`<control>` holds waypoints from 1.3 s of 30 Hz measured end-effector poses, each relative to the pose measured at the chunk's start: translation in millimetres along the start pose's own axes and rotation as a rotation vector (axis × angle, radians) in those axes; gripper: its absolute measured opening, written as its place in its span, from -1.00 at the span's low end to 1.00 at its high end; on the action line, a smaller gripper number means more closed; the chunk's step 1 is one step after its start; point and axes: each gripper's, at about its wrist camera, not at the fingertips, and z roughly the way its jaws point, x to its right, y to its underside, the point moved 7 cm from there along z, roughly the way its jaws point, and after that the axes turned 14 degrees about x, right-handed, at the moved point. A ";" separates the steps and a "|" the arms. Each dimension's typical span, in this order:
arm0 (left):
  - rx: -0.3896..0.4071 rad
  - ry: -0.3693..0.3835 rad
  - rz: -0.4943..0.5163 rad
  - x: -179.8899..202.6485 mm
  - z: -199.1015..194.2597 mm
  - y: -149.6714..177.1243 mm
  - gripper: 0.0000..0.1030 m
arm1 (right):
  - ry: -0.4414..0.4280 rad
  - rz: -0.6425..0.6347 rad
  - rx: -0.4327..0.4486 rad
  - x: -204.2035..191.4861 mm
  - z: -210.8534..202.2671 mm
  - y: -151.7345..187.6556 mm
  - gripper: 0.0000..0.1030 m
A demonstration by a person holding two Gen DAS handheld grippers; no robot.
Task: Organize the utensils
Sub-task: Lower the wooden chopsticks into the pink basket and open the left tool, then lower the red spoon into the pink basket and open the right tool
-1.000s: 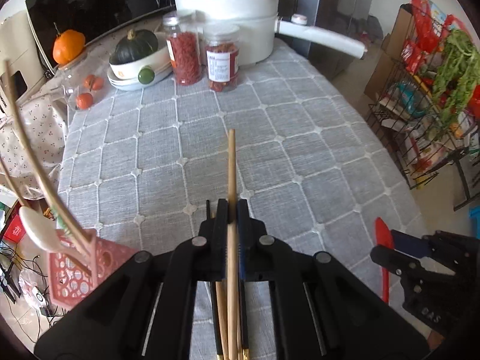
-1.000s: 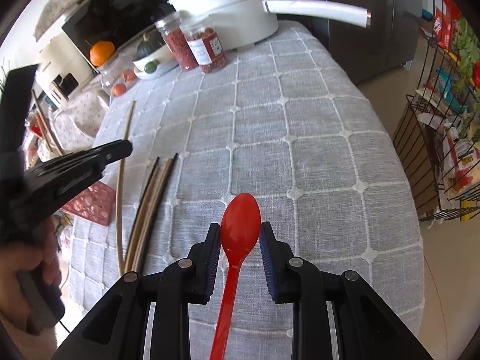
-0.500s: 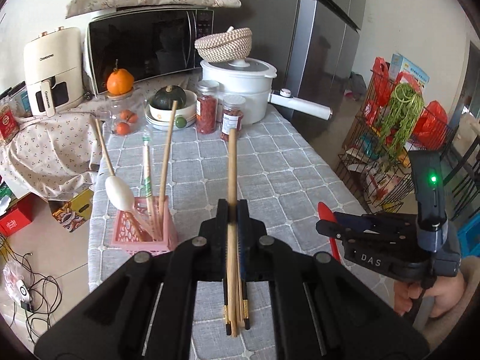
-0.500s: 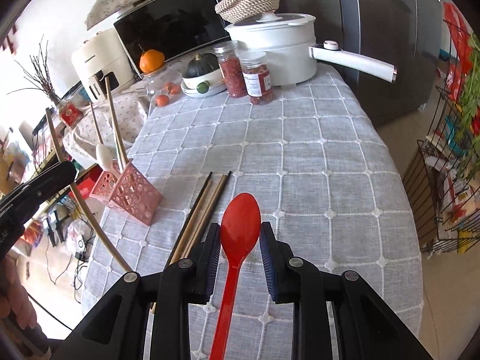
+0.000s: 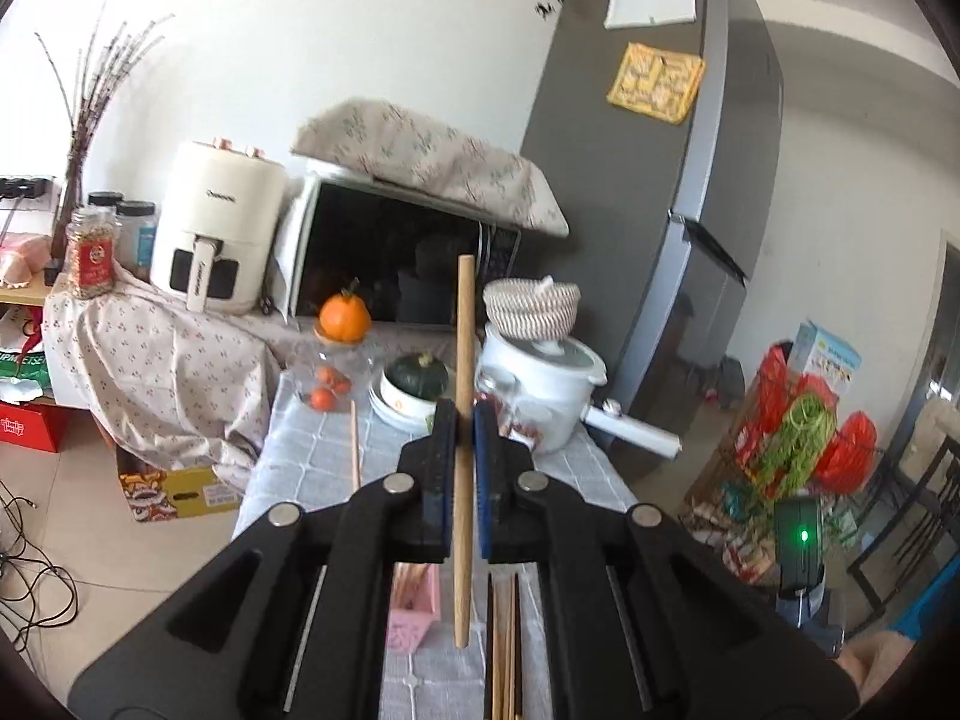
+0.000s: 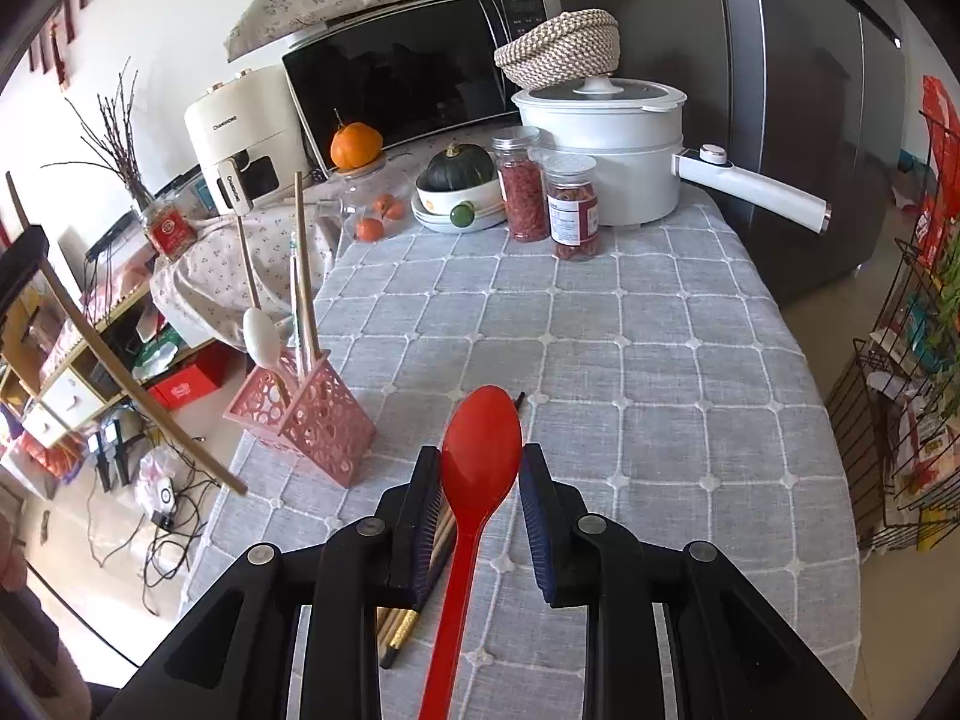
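Observation:
My left gripper (image 5: 462, 420) is shut on a wooden chopstick (image 5: 462, 360), held upright high above the table; in the right wrist view the chopstick (image 6: 138, 384) slants at the far left. The pink utensil holder (image 6: 306, 414) stands near the table's left edge with a white spoon (image 6: 261, 339) and wooden chopsticks in it; it shows partly below my left gripper (image 5: 411, 609). My right gripper (image 6: 480, 468) holds a red spoon (image 6: 474, 480) by its handle, bowl forward, above the table. Several chopsticks (image 6: 414, 600) lie on the cloth under it.
The table has a grey checked cloth (image 6: 630, 348). At the back stand a white pot (image 6: 600, 144), two jars (image 6: 552, 198), a bowl with a squash (image 6: 459, 180), a microwave (image 6: 408, 66) and an air fryer (image 6: 240, 138). A wire rack (image 6: 906, 360) stands right.
My left gripper has risen and tilted up with the chopstick, now looking at the wall and appliances. My right gripper with the red spoon lifted slightly and looks farther across the table.

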 end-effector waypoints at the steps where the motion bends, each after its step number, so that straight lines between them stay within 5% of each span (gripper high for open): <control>1: 0.036 -0.014 -0.001 -3.8 1.2 -2.6 -0.87 | -0.004 0.002 0.000 -3.6 2.2 -0.2 -0.48; 10: 0.041 -0.121 0.108 -25.6 39.9 33.8 -0.87 | -0.014 -0.022 -0.006 -18.9 11.7 2.3 -0.48; 23: -0.231 -0.184 -0.020 -63.4 72.5 86.3 -0.84 | -0.002 0.019 0.037 -13.9 8.0 -7.8 -0.48; 27: -0.282 -0.193 -0.030 -63.3 66.5 82.8 -0.05 | -0.007 0.021 0.089 -24.3 -0.4 -15.8 -0.48; 35: -0.504 -0.291 0.031 -69.7 34.5 85.0 0.49 | 0.013 0.085 0.247 -48.5 -4.1 -53.2 -0.48; 39: -0.604 -0.301 0.062 -83.6 16.2 101.8 0.59 | 0.016 0.147 0.369 -65.0 0.1 -77.4 -0.48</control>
